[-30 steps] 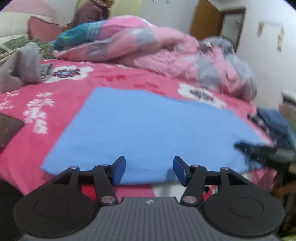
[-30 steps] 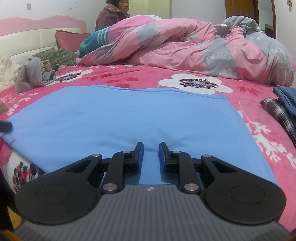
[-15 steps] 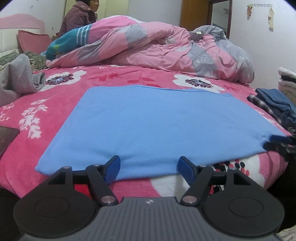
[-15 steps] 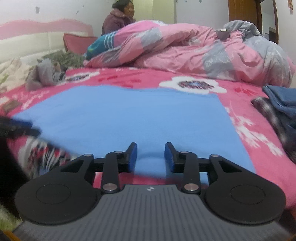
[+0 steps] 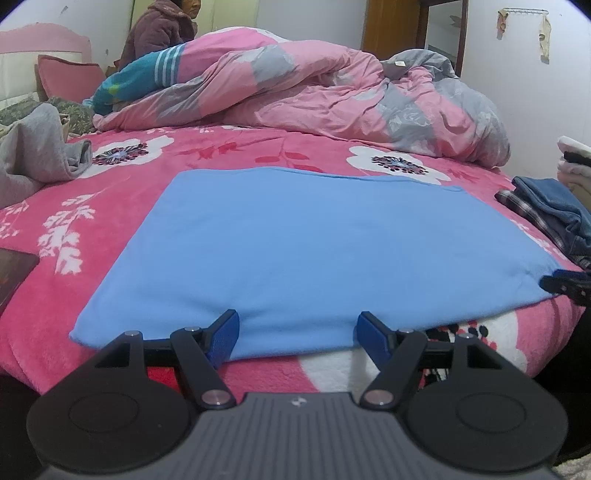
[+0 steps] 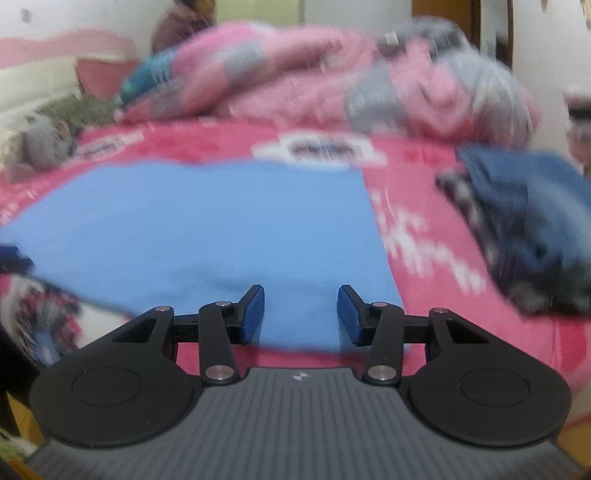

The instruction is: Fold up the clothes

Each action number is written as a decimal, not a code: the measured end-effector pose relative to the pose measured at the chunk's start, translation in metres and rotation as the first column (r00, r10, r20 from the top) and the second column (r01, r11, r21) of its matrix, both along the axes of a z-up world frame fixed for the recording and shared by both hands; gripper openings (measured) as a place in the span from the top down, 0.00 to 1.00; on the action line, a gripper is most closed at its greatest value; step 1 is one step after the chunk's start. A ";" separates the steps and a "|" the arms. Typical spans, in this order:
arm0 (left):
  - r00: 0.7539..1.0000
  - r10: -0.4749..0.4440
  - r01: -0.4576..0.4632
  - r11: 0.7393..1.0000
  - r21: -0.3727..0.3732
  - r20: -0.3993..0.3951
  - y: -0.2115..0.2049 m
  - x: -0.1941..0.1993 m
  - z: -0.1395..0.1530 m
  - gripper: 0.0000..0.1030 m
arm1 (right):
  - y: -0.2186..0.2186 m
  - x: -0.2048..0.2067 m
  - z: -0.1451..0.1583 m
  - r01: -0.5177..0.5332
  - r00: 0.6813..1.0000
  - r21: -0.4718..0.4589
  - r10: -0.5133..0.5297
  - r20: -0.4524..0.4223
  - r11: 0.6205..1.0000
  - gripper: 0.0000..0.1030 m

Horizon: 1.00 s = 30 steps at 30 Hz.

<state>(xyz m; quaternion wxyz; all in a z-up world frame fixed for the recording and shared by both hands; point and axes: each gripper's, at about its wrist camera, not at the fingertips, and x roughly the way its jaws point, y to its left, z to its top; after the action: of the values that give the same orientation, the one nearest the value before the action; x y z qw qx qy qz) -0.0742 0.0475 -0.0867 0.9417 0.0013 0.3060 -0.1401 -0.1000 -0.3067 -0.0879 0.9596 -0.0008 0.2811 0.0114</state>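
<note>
We see the blue cloth lying flat on the pink floral bedspread, its near edge at the bed's front edge. Our left gripper and right gripper both have their jaws apart at that near edge, pads gripping nothing. Folded dark clothes lie to the cloth's right.

A flat blue rectangular fleece cloth lies spread on the pink flower-patterned plush bedspread, its near edge at the bed's front edge. Behind it a rumpled pink and grey quilt is heaped across the bed. To the cloth's left lies a crumpled grey garment; to its right, a folded dark blue denim piece rests on a plaid cloth. A person in a puffy maroon jacket sits behind the quilt
</note>
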 end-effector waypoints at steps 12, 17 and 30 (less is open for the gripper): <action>1.000 0.005 -0.005 1.000 0.005 -0.011 -0.002 0.001 0.002 0.30 | 0.023 -0.007 0.026 -0.062 0.996 -0.061 0.066 0.061 0.996 0.64; 1.000 0.007 -0.007 1.000 0.006 -0.015 -0.003 0.002 0.003 0.30 | 0.049 0.008 0.002 -0.134 0.991 -0.164 0.136 0.004 0.977 0.66; 1.000 0.014 -0.013 0.999 0.033 -0.024 -0.005 0.001 0.008 0.30 | 0.035 -0.012 0.036 -0.143 0.988 -0.036 0.145 0.053 0.989 0.66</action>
<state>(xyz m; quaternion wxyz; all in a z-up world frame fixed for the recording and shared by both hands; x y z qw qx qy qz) -0.0736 0.0423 -0.0790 0.9386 0.0131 0.3198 -0.1285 -0.1124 -0.2714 -0.0522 0.9636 -0.0368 0.2535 0.0763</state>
